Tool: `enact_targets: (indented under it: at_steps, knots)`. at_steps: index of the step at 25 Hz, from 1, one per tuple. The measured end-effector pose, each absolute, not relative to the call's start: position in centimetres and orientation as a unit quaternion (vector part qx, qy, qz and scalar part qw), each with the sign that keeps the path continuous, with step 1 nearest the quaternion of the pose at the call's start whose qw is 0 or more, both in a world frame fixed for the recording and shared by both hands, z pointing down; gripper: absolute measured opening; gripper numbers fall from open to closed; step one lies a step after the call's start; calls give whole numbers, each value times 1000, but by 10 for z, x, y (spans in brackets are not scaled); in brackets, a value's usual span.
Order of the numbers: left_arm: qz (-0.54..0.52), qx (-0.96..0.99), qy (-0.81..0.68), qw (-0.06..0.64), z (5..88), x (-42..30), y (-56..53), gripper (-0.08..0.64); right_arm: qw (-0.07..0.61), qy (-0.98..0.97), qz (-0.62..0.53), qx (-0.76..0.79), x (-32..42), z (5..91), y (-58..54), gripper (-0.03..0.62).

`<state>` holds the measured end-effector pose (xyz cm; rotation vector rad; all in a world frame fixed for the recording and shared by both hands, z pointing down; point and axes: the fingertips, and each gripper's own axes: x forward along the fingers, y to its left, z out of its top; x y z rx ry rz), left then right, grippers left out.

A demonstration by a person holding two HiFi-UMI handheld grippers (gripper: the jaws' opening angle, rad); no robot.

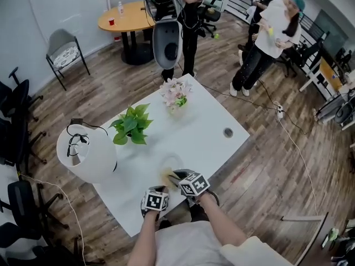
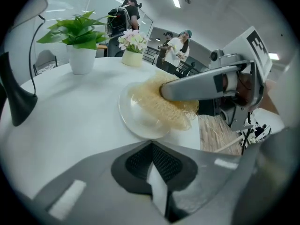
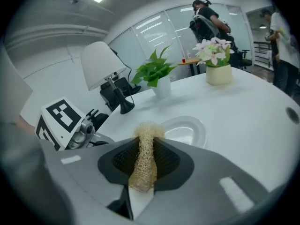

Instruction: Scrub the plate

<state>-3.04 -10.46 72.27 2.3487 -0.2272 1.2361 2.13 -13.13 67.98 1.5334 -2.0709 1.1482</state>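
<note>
Pinching the loofah scrubber [image 3: 143, 165] tight in the right gripper [image 3: 144, 142], resting it on the clear plate [image 2: 137, 118] on the white table [image 2: 70, 111], just ahead of the left gripper [image 2: 151, 148], squeezed shut on nothing.

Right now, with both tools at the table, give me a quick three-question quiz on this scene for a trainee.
1. Multiple choice: the right tool clamps A) a cloth, B) a loofah scrubber, C) a brush.
2. Look at the left tool. True or false: its jaws stand wide apart.
3. Open: what does the loofah scrubber lie over?
Key: 1 B. 2 false, they are shut on nothing. 3 the plate.
</note>
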Motion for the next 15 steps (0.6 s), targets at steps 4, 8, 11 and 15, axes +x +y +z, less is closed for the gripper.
enact_targets:
  at_steps: [4, 8, 11, 15]
  knots:
    - [450, 859, -71, 233, 725, -30, -101, 1, 146, -693, 397, 584, 55, 674, -118, 101]
    - [449, 863, -61, 224, 719, -30, -97, 1, 153, -670, 391, 612, 76, 671, -103, 101]
    - [448, 867, -58, 212, 709, -31, -99, 1, 165, -655, 385, 629, 88, 673, -97, 103]
    - [442, 873, -63, 196, 696, -33, -104, 1, 179, -625, 377, 660, 103, 679, -91, 103]
